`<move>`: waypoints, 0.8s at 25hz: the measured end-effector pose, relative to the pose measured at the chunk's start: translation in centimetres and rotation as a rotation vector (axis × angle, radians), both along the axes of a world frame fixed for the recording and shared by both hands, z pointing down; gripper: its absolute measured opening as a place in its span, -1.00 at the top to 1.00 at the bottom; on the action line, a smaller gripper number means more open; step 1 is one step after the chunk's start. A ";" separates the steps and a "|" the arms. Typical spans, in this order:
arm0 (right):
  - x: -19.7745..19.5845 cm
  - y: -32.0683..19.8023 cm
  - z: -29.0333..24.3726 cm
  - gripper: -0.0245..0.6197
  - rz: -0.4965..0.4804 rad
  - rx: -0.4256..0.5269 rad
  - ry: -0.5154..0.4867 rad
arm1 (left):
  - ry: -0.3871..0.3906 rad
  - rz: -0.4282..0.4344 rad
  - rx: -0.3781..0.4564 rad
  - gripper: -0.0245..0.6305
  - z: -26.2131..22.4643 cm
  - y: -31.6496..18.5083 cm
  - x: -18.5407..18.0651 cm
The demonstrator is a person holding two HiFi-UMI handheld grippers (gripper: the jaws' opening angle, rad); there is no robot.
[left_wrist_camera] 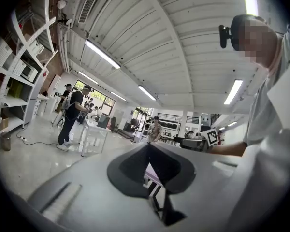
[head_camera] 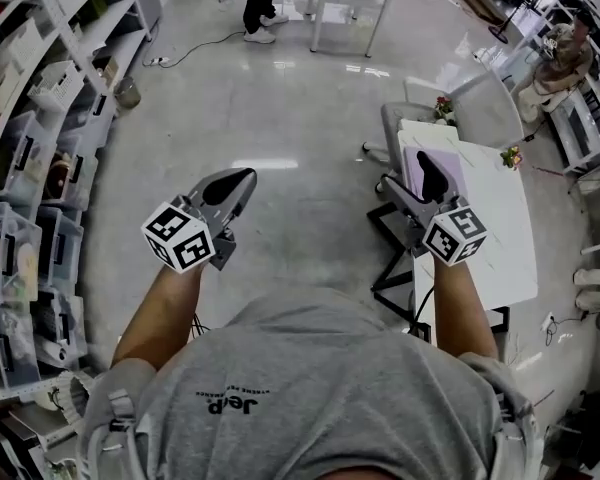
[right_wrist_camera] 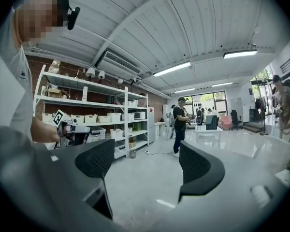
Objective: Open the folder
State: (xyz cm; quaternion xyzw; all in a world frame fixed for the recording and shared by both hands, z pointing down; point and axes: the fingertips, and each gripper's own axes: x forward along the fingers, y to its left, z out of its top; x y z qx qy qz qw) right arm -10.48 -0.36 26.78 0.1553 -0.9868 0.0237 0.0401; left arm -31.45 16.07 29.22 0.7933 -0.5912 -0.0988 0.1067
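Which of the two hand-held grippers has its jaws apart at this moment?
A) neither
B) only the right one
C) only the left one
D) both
B: in its own view the right gripper shows a wide gap between its two jaws with only floor behind, while the left gripper has its jaw tips meeting, with nothing gripped.

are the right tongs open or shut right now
Open: in the right gripper view, the right tongs stand well apart, with only bare floor between them.
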 end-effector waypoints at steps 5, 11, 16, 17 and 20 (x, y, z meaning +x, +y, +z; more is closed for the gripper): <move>-0.8 -6.7 2.1 -0.30 -0.075 -0.020 -0.004 | -0.025 -0.050 -0.029 0.75 1.4 -5.9 0.8; -2.5 -15.2 2.1 -0.30 -0.210 -0.021 -0.031 | -0.026 -0.155 -0.033 0.75 0.9 -13.6 1.5; -3.8 -20.5 2.1 -0.30 -0.273 -0.006 -0.042 | -0.025 -0.195 -0.057 0.75 0.5 -18.4 1.9; -4.3 -21.2 2.2 -0.30 -0.270 -0.010 -0.046 | -0.018 -0.194 -0.061 0.75 0.6 -18.9 1.6; -6.1 -22.2 2.6 -0.30 -0.250 -0.006 -0.048 | -0.013 -0.189 -0.063 0.75 0.9 -19.8 -0.6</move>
